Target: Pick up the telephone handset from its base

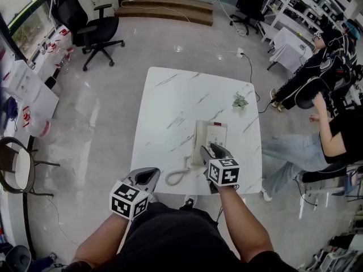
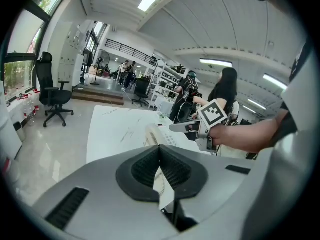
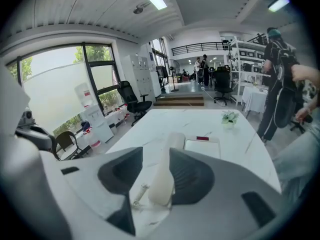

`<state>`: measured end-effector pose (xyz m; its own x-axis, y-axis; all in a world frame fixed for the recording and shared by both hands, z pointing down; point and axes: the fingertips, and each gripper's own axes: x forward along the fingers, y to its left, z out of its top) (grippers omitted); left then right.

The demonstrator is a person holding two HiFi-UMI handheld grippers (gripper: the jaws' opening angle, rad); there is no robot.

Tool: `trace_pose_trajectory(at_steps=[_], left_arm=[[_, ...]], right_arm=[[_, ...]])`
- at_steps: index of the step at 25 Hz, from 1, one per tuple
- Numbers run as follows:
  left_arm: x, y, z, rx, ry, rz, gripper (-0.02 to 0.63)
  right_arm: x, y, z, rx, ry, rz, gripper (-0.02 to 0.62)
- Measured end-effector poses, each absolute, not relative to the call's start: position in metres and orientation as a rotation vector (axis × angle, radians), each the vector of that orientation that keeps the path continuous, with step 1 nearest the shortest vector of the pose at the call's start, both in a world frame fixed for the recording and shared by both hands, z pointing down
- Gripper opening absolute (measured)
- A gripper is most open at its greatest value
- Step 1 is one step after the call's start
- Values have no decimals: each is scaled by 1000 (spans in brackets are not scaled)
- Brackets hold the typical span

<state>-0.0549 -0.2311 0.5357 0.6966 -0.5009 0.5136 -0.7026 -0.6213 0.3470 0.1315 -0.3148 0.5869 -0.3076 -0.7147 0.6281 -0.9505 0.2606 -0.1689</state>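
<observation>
R gripper (image 1: 211, 150) tongs wide, cream phone handset (image 3: 164, 176) between them, on its base (image 1: 217, 135). L gripper (image 1: 152, 174) tongs closed, empty. Base's red label (image 3: 202, 138) too small to read.

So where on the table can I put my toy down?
The whole left and far side of the table is bare, from the far edge down to the telephone. There's also a small gap between the plant and the telephone. The near edge is crowded: telephone, coiled cord and right gripper.
</observation>
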Motion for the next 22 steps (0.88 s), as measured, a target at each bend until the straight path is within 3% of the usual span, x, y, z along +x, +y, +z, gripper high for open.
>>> trace_pose_trajectory(at_steps=[8,12,22], left_arm=[[-75,-223,542,2321,-983,513,2],[-80,-221,543,2308,-1002,518,2],[-83,-219,542,2290,-1024,517,2]], right_arm=[[136,-350,628,1559,-1967,738,156],[135,-355,648,1536,-1914,784,225],[139,-366,676,1531,-1789,878,225]])
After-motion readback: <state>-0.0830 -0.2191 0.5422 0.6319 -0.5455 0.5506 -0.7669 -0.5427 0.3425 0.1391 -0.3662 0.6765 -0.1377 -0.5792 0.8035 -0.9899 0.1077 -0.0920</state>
